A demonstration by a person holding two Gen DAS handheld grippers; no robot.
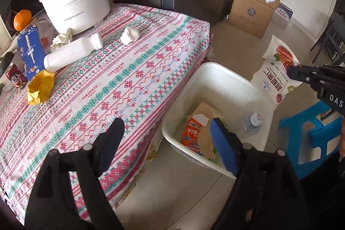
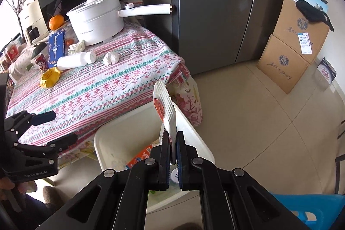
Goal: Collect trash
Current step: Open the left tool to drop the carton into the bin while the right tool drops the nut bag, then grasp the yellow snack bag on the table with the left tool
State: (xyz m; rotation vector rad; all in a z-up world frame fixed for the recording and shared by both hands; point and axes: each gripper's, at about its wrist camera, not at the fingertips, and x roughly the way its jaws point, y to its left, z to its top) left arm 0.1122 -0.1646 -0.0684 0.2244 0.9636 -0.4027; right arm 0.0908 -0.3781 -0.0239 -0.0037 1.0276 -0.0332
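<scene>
Two cardboard boxes (image 2: 293, 44) stacked. Two crumpled tissues (image 1: 130, 34) on the tablecloth. One white bottle (image 1: 72, 53), one orange (image 1: 22, 19), one pot (image 1: 77, 7).

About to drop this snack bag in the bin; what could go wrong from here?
1. The right gripper pinches the snack bag near the white bin's rim; released here, it might land outside.
2. The open left gripper hangs at the bin's other side, where the two could collide.
</scene>
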